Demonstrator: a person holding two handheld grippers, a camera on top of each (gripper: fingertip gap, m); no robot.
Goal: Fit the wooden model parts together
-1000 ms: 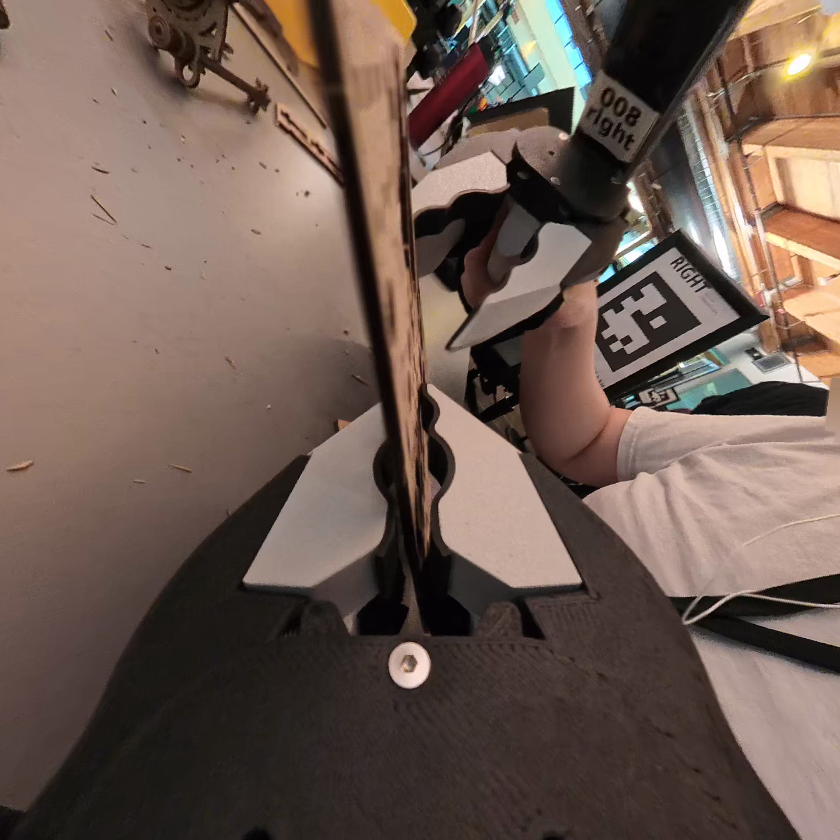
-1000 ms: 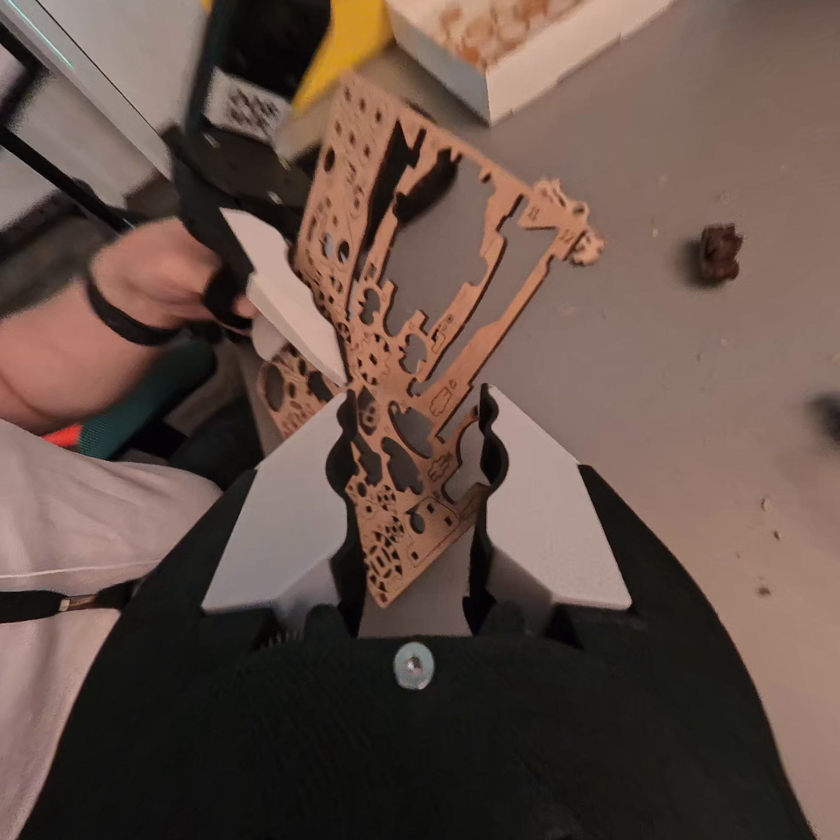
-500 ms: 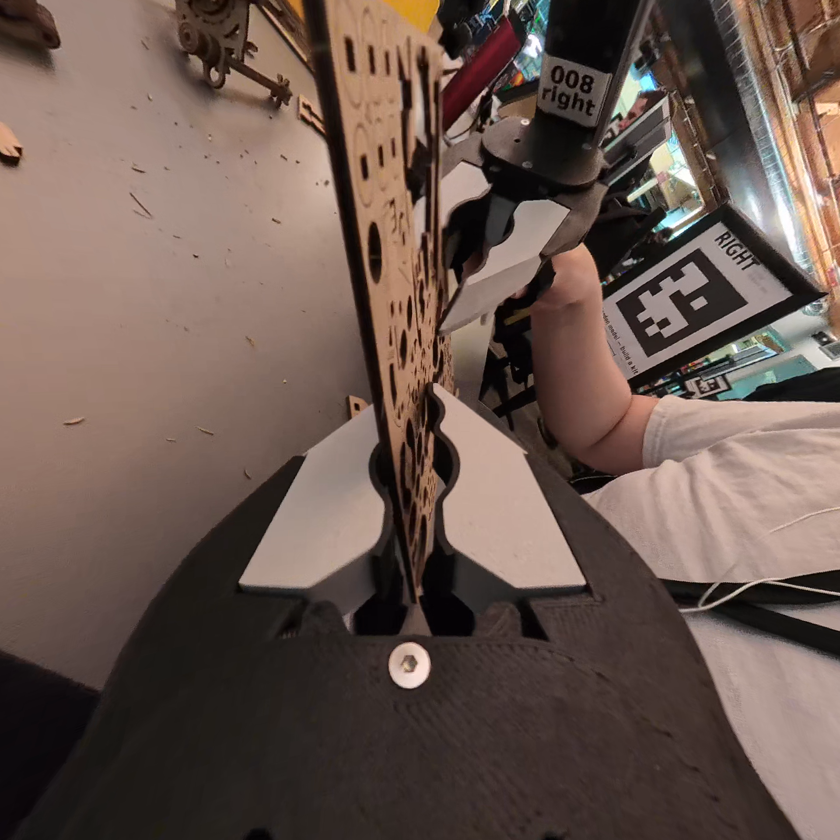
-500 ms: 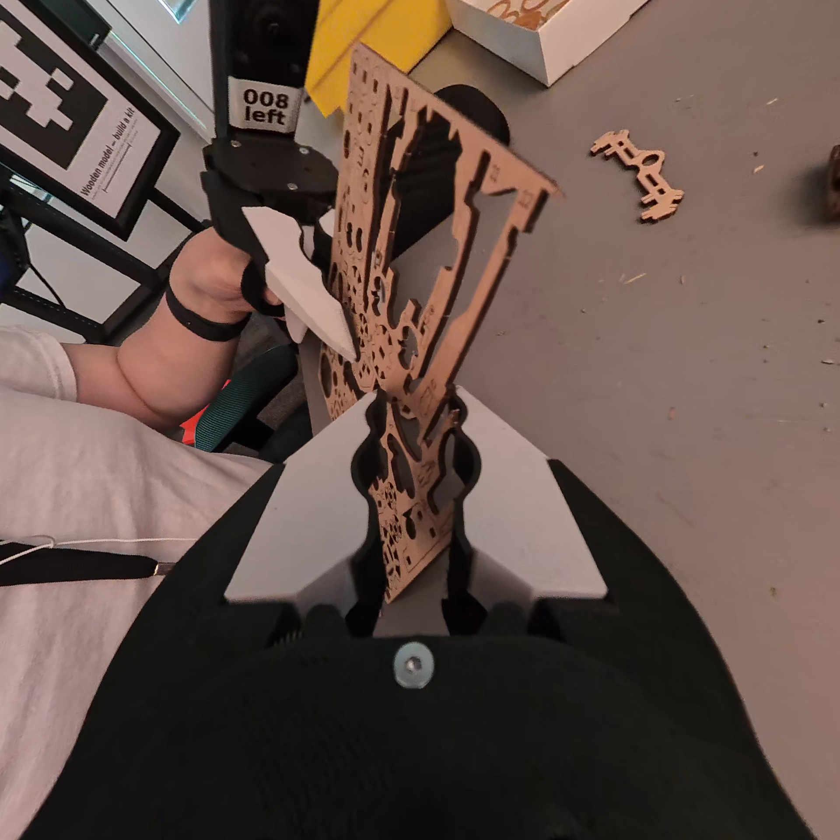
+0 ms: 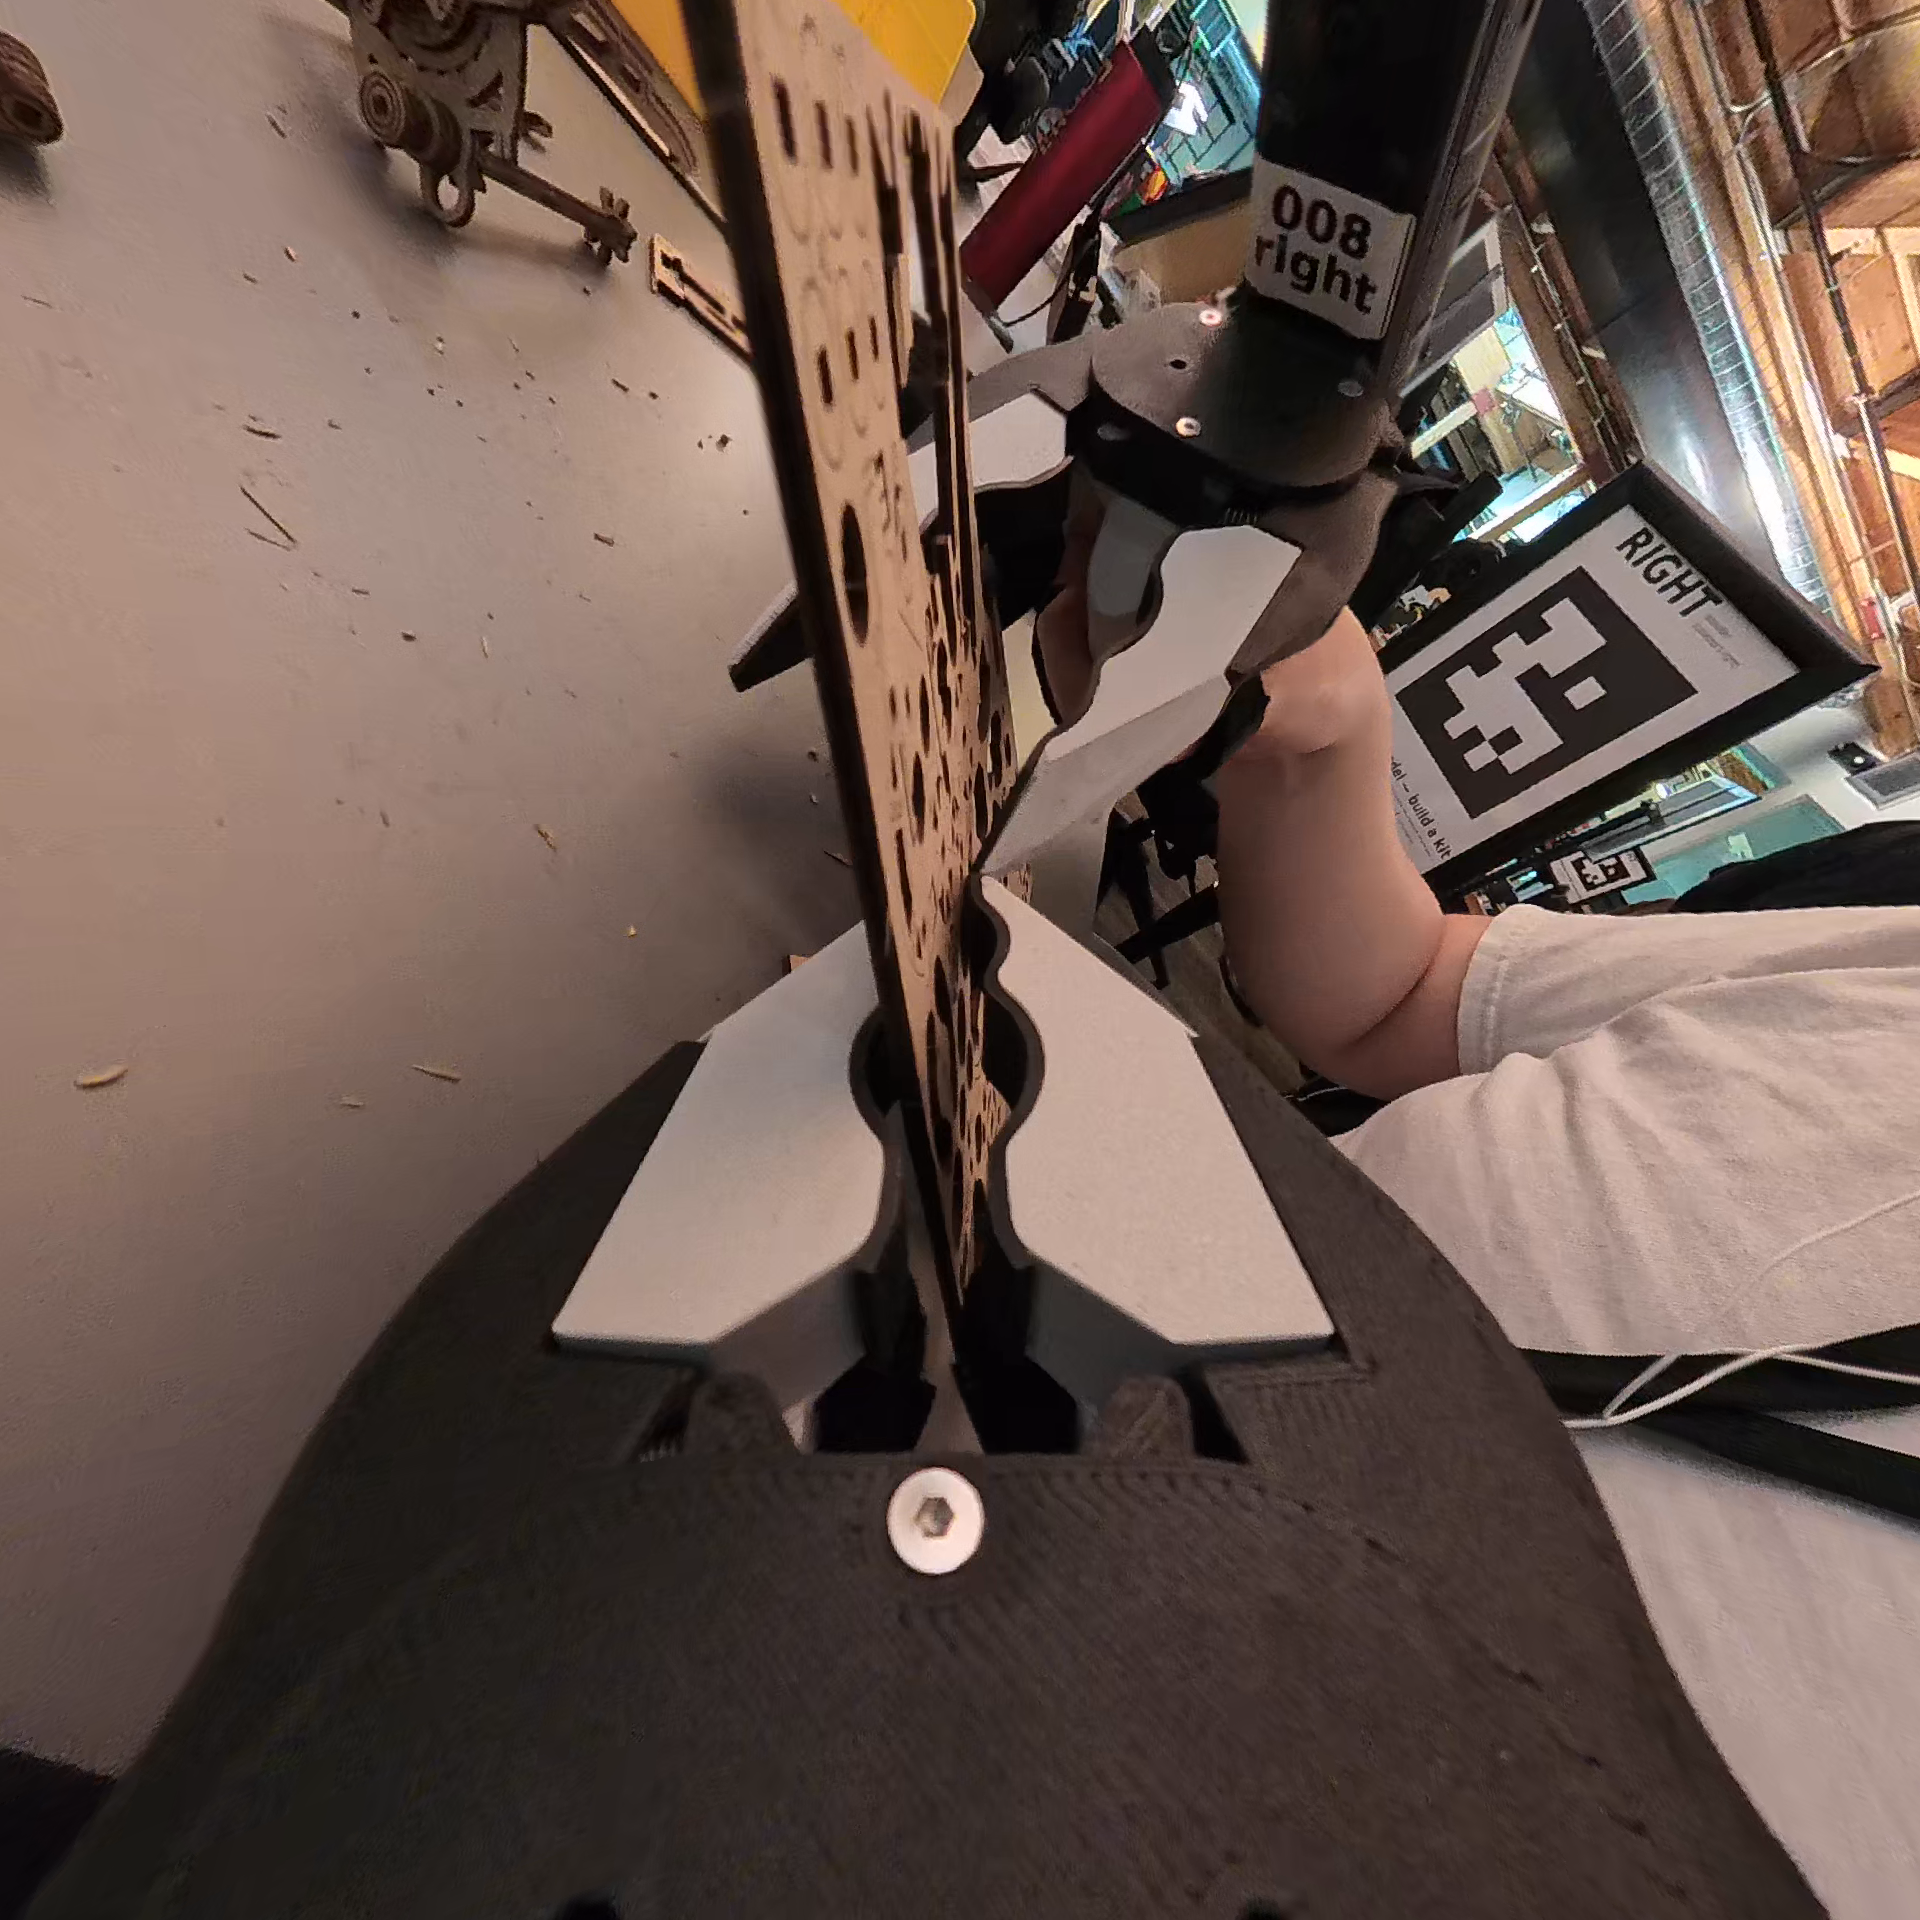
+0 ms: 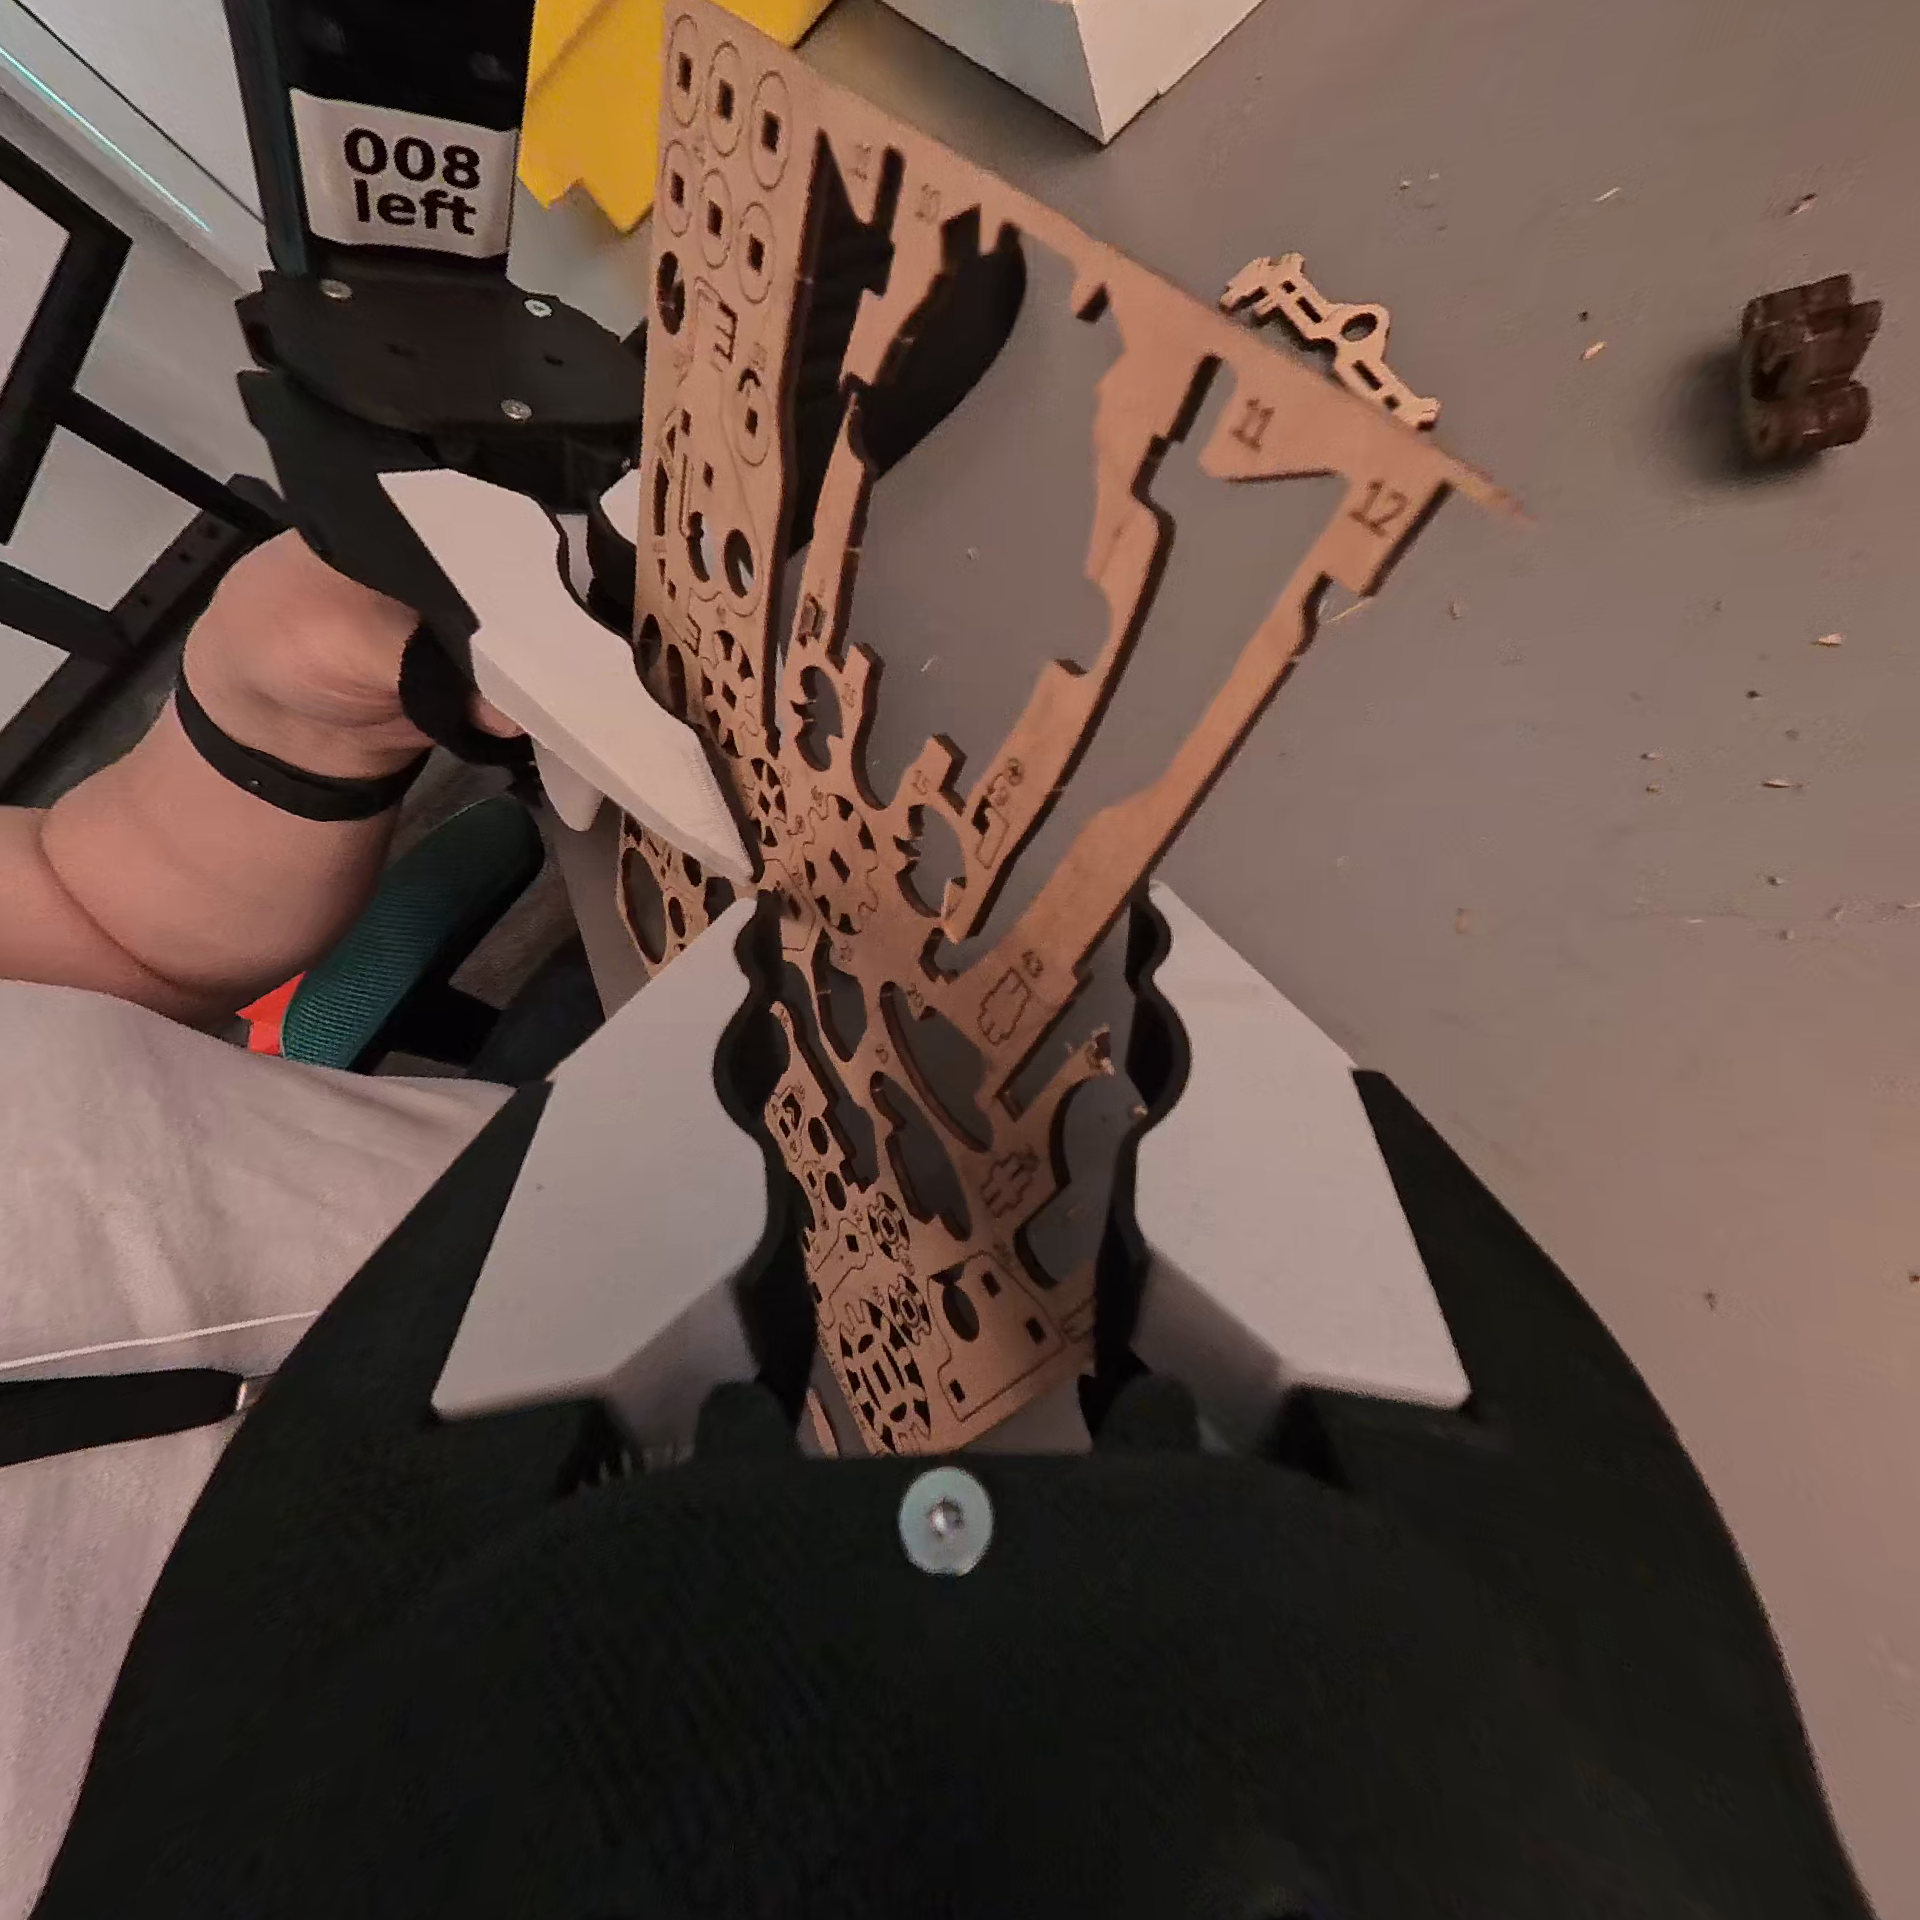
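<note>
Clamping wooden sheet (image 5: 914, 727): left gripper (image 5: 940, 935) | right gripper (image 6: 951, 914) wide, around sheet

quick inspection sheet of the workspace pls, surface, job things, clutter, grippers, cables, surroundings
surface: grey table, strewn with wood splinters
job's things: laser-cut wooden sheet held upright, many parts already out; assembled wooden mechanism; loose wooden piece
clutter: white box; dark wooden lump
grippers: left gripper shut on the sheet; right gripper open around its lower end
cables: thin white cable over the shirt
surroundings: framed marker sign; shelving
</note>
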